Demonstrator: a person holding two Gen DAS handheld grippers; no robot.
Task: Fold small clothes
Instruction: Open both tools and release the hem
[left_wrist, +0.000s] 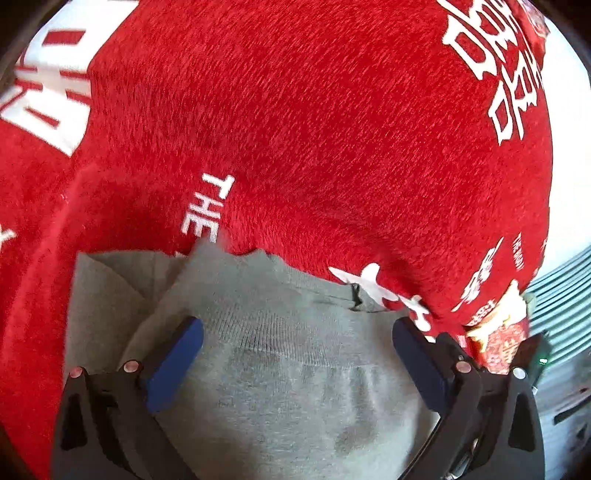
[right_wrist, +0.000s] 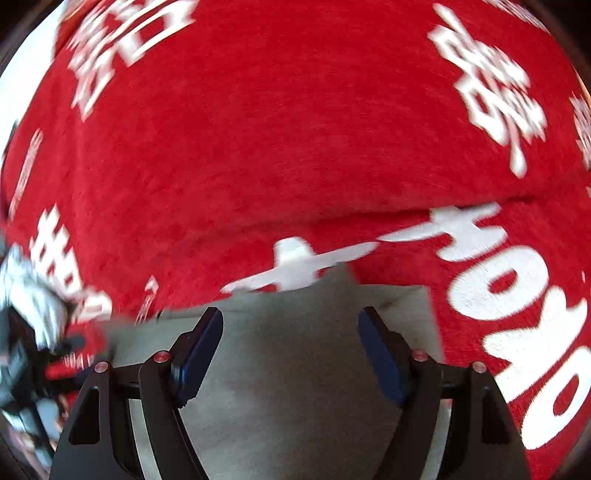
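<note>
A small grey knit garment lies on a red fleece cloth with white lettering. In the left wrist view my left gripper is open, its blue-padded fingers spread over the garment's ribbed part. In the right wrist view my right gripper is open above a smooth grey part of the garment, near its far edge on the red cloth. Neither gripper holds anything.
The red cloth covers nearly the whole surface in both views. A red and yellow packet and a pale striped object lie at the right edge of the left wrist view. A blurred black-and-white object shows at the left of the right wrist view.
</note>
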